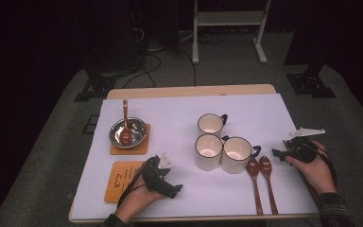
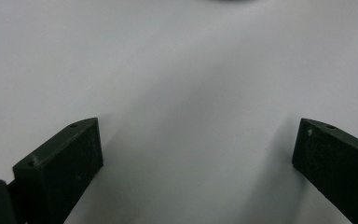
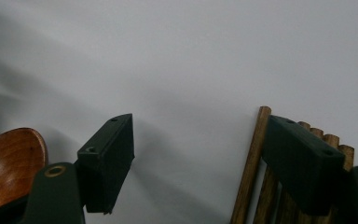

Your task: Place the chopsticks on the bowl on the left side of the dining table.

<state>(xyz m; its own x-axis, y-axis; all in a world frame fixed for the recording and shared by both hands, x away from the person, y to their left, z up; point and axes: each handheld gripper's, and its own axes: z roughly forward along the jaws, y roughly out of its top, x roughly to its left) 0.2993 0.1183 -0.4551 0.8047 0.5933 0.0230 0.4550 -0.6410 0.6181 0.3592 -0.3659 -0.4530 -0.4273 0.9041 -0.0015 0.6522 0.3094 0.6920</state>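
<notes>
we see right gripper [image 1: 278, 153] jaws wide, empty | two spoons [image 1: 261, 182] lie side by side on white mat [image 1: 179, 113], just left of it, bowls far, handles running near | left gripper [image 1: 175, 189] wide too, empty, left of cups [image 1: 220, 146], well apart from spoons | right hand nearer, we'd reach left across handles

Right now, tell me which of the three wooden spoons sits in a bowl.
The spoon at far left, resting in the steel bowl on a wooden coaster; the other two spoons lie flat beside the mugs.
</notes>
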